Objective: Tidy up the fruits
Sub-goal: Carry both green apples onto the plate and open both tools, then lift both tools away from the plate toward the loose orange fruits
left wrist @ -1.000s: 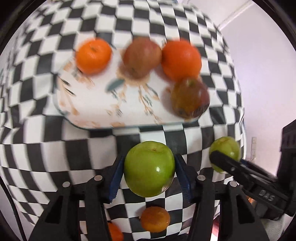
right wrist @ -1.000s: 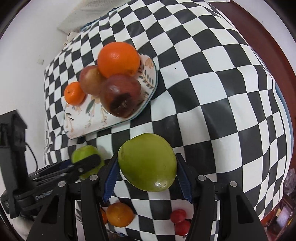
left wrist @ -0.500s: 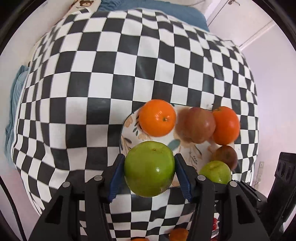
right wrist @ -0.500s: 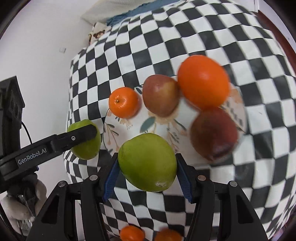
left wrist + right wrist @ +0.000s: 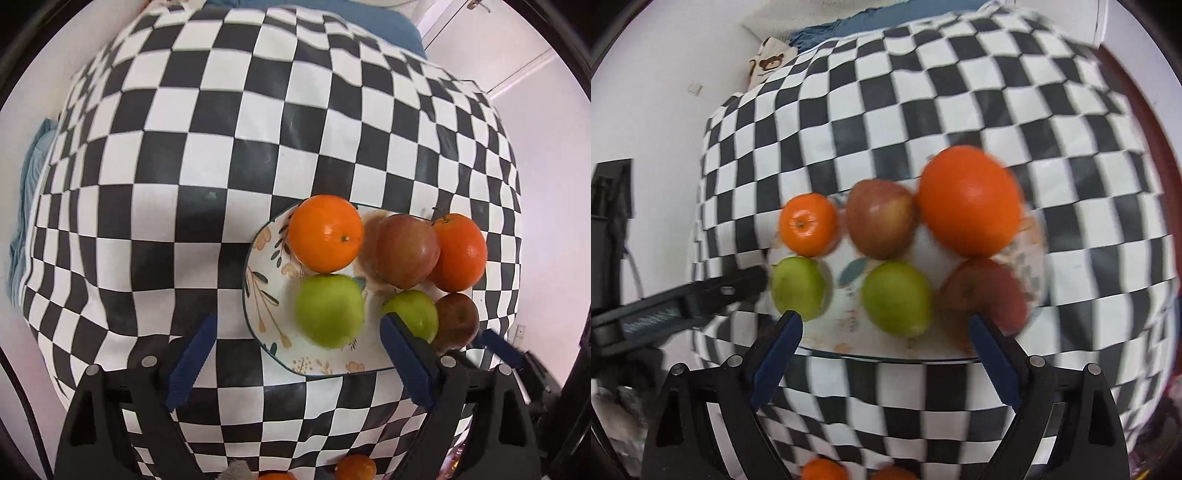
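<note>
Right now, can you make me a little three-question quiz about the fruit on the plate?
1. How many green apples lie on the flowered plate?
2. True or false: the left gripper is squeezing a green apple.
3. Which fruit touches the small orange? A) red apple B) banana C) grapes

Key:
1. Two, the left green apple and the right green apple.
2. False: its jaws are opening and nothing is pressed between them. The right gripper is opening too.
3. A, the red apple.

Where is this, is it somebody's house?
Probably a home: a table with a checkered tablecloth, a flowery plate of fruit, and what looks like a teddy-bear print cloth beside white walls.
</note>
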